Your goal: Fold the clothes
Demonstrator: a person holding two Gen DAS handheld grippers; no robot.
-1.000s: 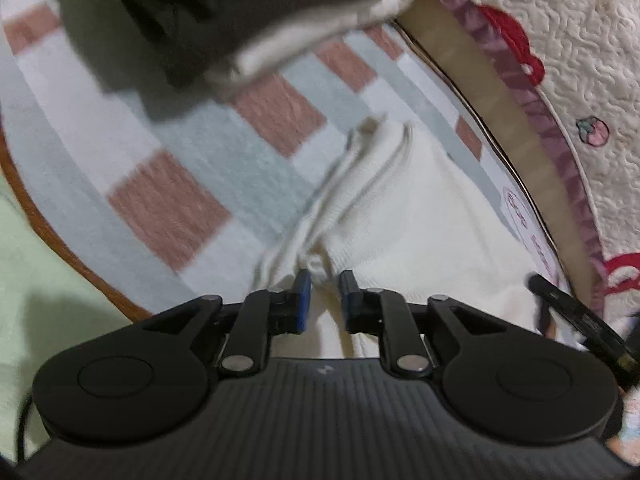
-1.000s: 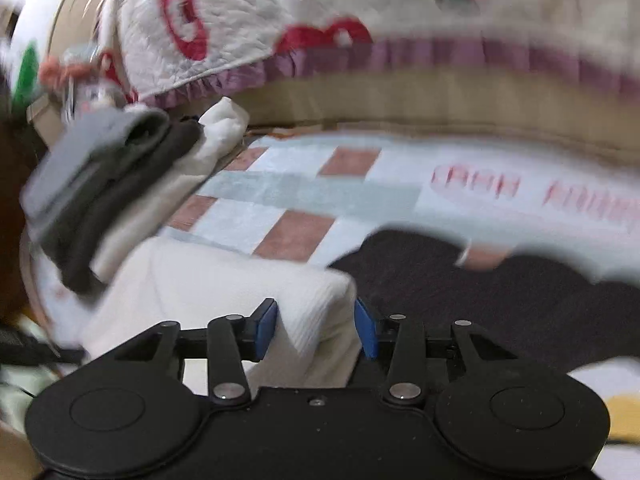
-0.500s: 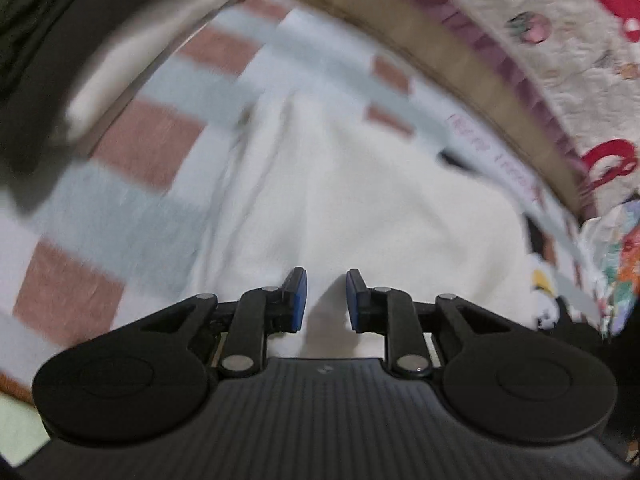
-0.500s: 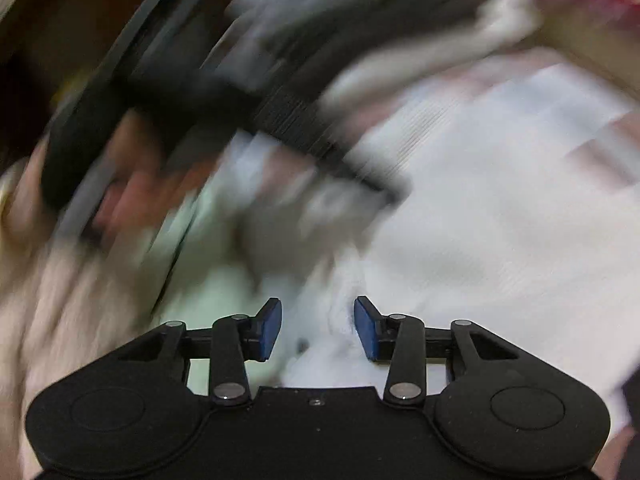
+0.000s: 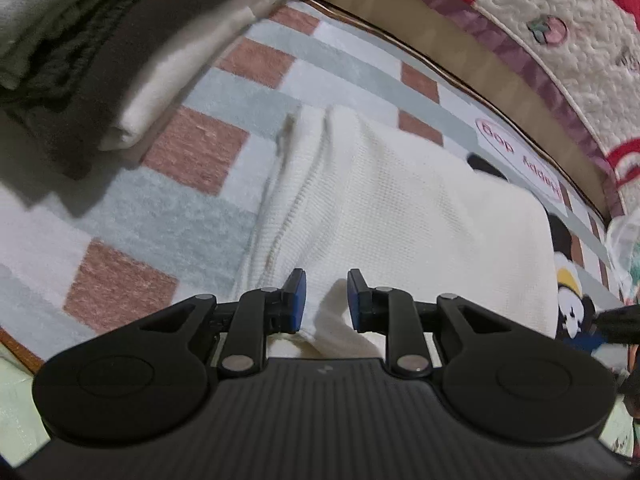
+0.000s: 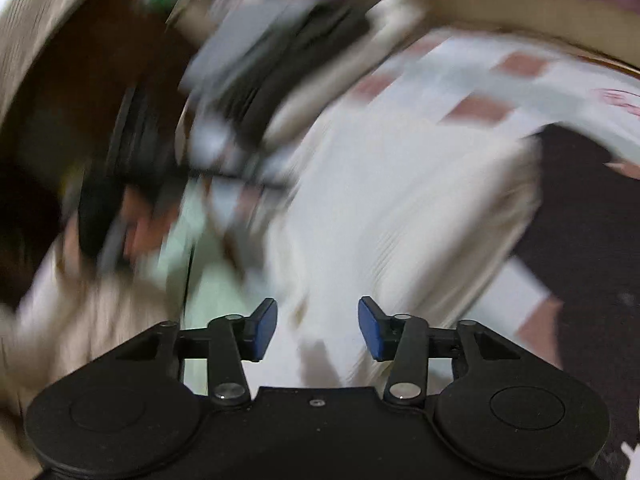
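Left wrist view: the left gripper (image 5: 322, 295), jaws narrowly apart and gripping nothing, sits over the near edge of the white garment (image 5: 400, 208), whose long axis runs toward the upper left.

Right wrist view, blurred: the right gripper (image 6: 318, 329), jaws opening and empty, faces the same garment, filling the frame's centre.

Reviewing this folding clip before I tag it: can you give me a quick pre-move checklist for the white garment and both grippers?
1. White garment lies folded on the checkered blanket: ok.
2. Left gripper free of cloth: ok, pads apart, fabric beneath, not pinched.
3. Right gripper free of cloth: ok, jaws opening, nothing clamped.
4. Right wrist view sharp enough to aim: not ok, heavy blur.
5. Folded stack clear of the garment: ok, a gap shows.
6. Garment edges aligned: cannot tell.
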